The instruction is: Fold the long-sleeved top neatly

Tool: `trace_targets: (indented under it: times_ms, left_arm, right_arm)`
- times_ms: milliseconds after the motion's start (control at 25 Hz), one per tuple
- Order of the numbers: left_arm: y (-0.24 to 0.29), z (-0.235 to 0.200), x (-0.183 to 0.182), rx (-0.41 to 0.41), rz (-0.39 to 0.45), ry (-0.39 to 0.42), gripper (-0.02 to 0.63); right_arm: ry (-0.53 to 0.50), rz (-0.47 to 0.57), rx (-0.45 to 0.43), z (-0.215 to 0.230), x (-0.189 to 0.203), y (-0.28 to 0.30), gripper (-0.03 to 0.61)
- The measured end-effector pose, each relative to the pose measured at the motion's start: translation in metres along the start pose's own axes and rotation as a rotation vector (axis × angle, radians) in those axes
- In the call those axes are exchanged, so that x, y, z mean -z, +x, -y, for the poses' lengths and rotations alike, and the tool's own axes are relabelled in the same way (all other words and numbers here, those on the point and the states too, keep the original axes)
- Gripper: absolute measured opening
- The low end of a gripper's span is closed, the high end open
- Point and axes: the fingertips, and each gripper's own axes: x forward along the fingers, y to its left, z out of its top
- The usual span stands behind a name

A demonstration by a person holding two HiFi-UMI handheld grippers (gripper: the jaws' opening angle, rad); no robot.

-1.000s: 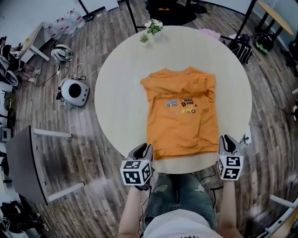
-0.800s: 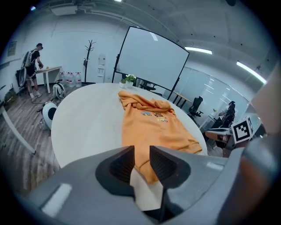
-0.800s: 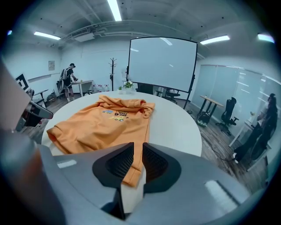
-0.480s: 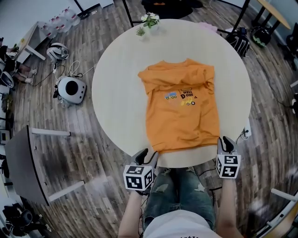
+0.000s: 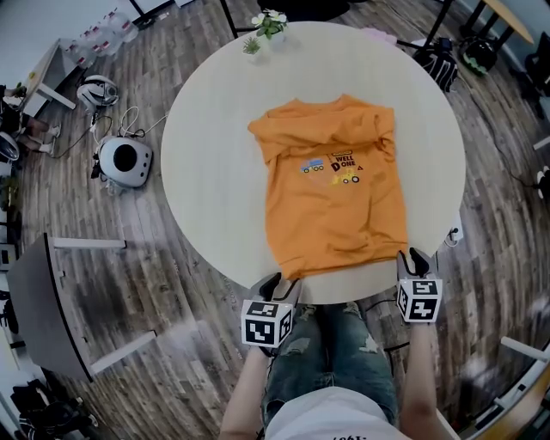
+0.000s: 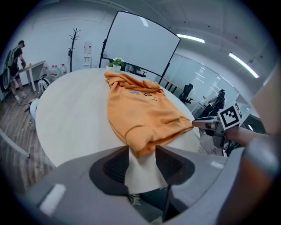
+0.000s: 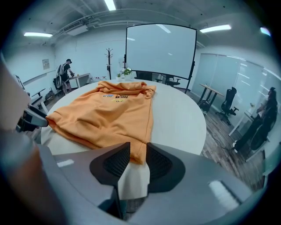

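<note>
An orange long-sleeved top (image 5: 335, 198) lies flat on the round pale table (image 5: 206, 172), sleeves folded in, printed front up, hem toward me. My left gripper (image 5: 280, 285) is at the hem's near-left corner; in the left gripper view that corner (image 6: 141, 147) sits just between the fingertips, and the jaws stand apart around it. My right gripper (image 5: 416, 258) is at the near-right corner. In the right gripper view the hem (image 7: 138, 154) fills the narrow gap between the jaws, which are shut on it.
A small potted plant (image 5: 265, 24) stands at the table's far edge. A round white device (image 5: 123, 161) with cables lies on the wood floor to the left. A grey desk (image 5: 43, 301) is at lower left. My knees are under the table's near edge.
Both grippers have moved forward from just off the table's near edge up to the hem corners, the left one also shifting right. The top has not moved.
</note>
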Motion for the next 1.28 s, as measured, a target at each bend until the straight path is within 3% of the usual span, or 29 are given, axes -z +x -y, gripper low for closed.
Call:
trace_targets:
  times_ms: [600,800,960,1280]
  left_arm:
    - [0.011,-0.005,0.003,-0.006,0.000,0.004,0.141]
    - [0.014,-0.007,0.003,-0.017,0.003,-0.004,0.074]
    - [0.013,-0.009,0.004,-0.030,0.006,-0.015,0.026]
    - [-0.003,-0.016,0.004,-0.046,-0.010,0.025,0.020]
  right_arm:
    - [0.045,-0.057,-0.036,-0.001,0.021,0.011,0.144]
    - [0.050,-0.055,-0.072,-0.006,0.021,0.013,0.109]
    - [0.027,-0.059,-0.088,-0.009,0.022,0.012,0.077]
    - [-0.065,-0.078,-0.127,-0.015,0.023,-0.010,0.067]
